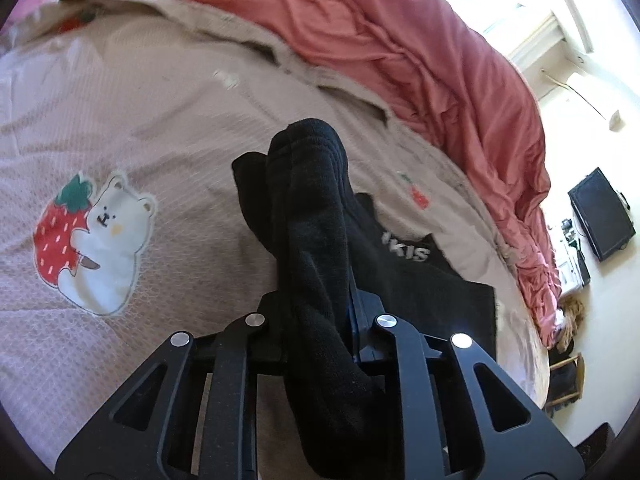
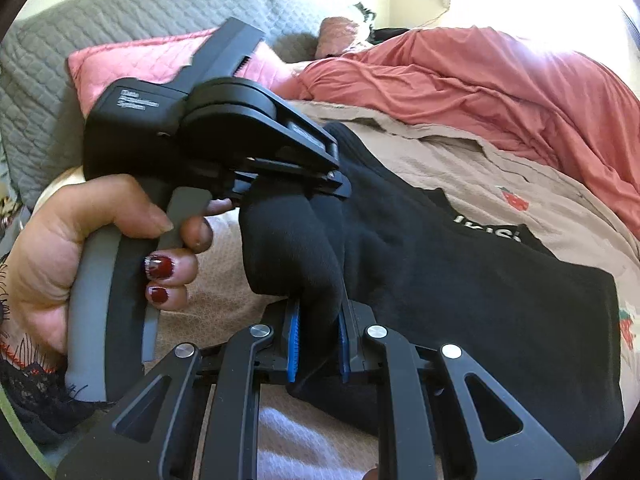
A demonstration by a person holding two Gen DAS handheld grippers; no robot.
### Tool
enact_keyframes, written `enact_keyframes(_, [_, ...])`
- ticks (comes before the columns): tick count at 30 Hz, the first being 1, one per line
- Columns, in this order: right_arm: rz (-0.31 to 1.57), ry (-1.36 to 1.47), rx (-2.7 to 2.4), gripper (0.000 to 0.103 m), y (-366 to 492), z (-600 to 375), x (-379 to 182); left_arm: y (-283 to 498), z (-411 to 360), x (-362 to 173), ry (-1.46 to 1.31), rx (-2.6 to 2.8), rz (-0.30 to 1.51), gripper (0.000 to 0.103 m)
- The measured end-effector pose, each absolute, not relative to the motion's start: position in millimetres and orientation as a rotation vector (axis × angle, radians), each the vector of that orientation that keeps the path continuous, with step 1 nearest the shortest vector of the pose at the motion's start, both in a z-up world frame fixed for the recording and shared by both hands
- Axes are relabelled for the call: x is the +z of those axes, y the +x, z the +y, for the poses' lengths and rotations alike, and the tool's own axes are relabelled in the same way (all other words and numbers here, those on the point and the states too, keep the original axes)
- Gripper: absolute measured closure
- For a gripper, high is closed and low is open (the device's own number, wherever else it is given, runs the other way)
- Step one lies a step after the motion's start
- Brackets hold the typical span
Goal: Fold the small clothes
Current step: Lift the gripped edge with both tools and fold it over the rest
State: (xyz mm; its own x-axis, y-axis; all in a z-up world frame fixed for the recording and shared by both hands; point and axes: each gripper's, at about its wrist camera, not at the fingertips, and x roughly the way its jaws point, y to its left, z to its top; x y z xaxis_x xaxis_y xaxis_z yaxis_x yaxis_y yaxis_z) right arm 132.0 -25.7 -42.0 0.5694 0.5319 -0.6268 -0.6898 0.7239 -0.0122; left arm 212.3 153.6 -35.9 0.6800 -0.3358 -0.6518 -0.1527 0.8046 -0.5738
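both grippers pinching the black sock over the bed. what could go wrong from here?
1. The left hand-held gripper holds a thick bunch of the sock, so layers may slip out unevenly.
2. The right hand-held gripper grips the same sock close to the left one; little slack between them, so pulling apart could tug it free.
3. A black garment lies right underneath on the bedspread; the sock could drag or snag it.
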Motion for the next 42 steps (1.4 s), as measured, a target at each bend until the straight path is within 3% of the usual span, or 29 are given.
enact_keyframes(17, [0.619, -0.106, 0.572, 0.091, 124.2, -132.2, -16.3, 215.0, 39.8, 16.4, -0.523, -0.241, 0.794, 0.092])
enact_keyframes(42, [0.647, -0.016, 0.450, 0.091, 141.6, -217.1, -10.2, 261.9, -71.2, 12.5, -0.426, -0.304, 0.919, 0.091])
